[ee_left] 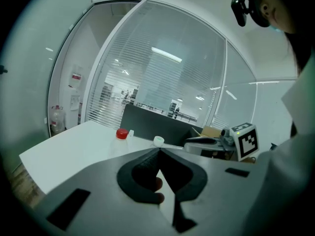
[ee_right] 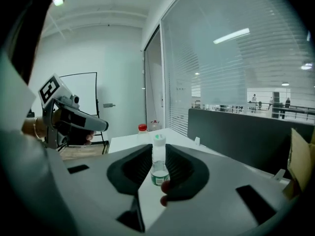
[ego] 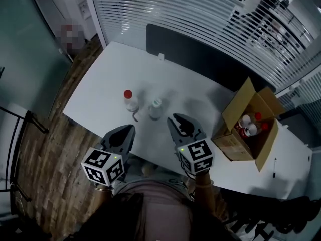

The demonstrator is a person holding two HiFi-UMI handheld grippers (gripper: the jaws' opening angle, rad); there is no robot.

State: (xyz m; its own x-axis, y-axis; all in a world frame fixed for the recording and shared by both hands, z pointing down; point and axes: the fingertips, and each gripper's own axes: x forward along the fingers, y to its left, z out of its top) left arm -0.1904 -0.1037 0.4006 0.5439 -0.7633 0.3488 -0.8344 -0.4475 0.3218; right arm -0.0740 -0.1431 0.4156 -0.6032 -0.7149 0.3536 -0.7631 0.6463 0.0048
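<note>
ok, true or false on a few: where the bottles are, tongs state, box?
1. The red-cap bottle and white-cap bottle stand on the table. True.
2. The left tongs grip the red-cap bottle. False: they are shut on nothing, short of it.
3. The right tongs are open. True.
4. The box is shut. False: its flaps are open, with spare bottles inside.

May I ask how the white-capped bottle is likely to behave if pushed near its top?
The white-capped bottle stands tall and narrow, so a high push would probably tip it. Its round body would then likely roll on the smooth white table.
</note>
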